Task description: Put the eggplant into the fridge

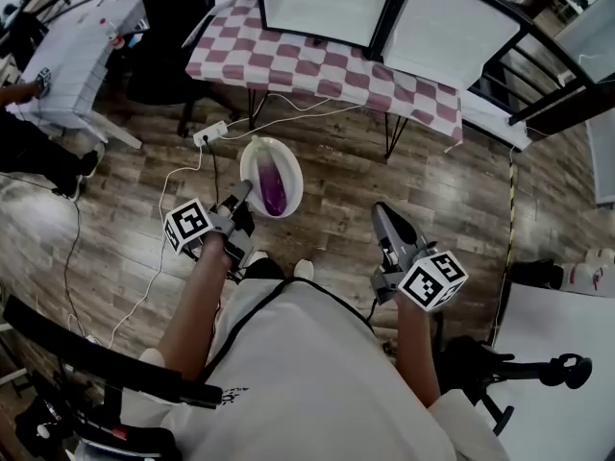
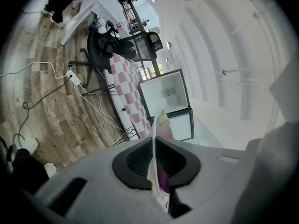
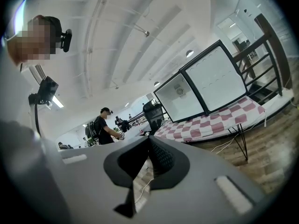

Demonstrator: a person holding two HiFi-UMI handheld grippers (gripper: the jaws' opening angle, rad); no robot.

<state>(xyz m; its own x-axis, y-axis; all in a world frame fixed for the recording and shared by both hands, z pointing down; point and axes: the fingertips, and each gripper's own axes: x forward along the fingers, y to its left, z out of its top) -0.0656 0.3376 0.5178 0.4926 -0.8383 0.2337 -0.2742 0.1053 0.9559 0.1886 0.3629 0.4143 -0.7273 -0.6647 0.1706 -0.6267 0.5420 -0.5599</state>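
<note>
Over wood floor point(image 1: 432, 176), left claw point(image 1: 247, 193) pinches bowl point(image 1: 290, 161) holding eggplant point(image 1: 272, 186); right claw point(image 1: 382, 211) closed, empty.

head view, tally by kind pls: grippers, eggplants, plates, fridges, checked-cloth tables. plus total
grippers: 2 (left gripper, right gripper)
eggplant: 1
plate: 1
fridge: 1
checked-cloth table: 1
total: 6

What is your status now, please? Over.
Left gripper shut on bowl rim; right gripper shut, empty. Eggplant in bowl, not yet in fridge; door open. Power strip on floor ahead.
</note>
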